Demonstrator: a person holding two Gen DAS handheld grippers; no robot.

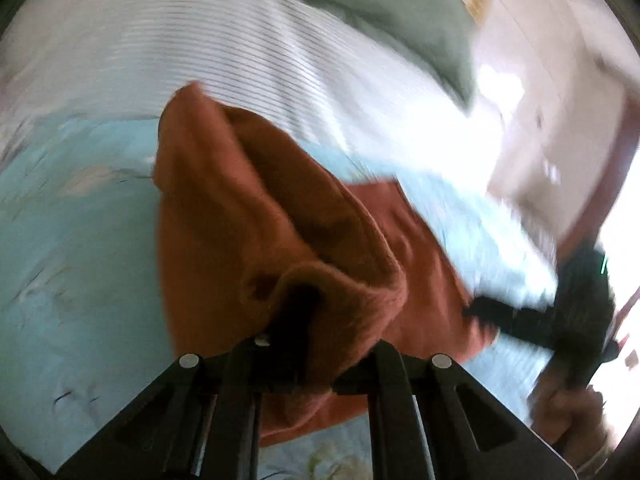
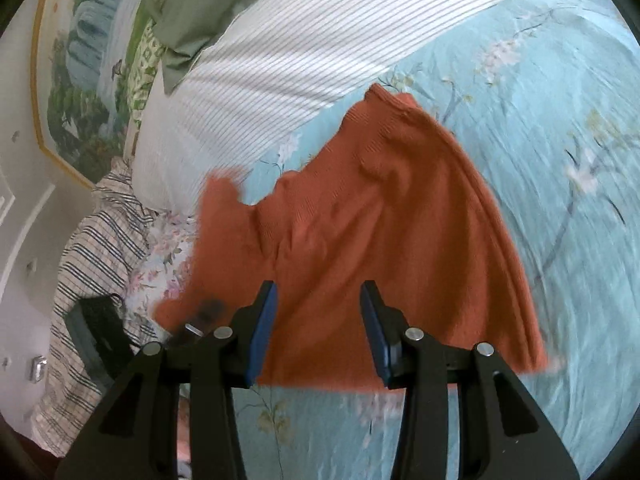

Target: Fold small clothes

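A rust-orange knit garment point(image 1: 256, 216) lies partly on the light blue floral bedspread point(image 1: 76, 240). My left gripper point(image 1: 316, 336) is shut on a bunched edge of the garment and lifts it; the cloth hides the fingertips. In the right wrist view the same garment point(image 2: 380, 220) spreads in front of my right gripper point(image 2: 318, 320), which is open with its blue pads point(image 2: 264, 332) apart, just above the garment's near edge. The right gripper also shows in the left wrist view point(image 1: 560, 312), blurred, at the garment's right side.
A white striped pillow point(image 2: 256, 80) and a green pillow point(image 2: 200, 4) lie at the head of the bed. A plaid blanket point(image 2: 92, 248) hangs at the left bedside. A landscape painting point(image 2: 80, 60) is on the wall. A dark object point(image 2: 100, 328) sits by the blanket.
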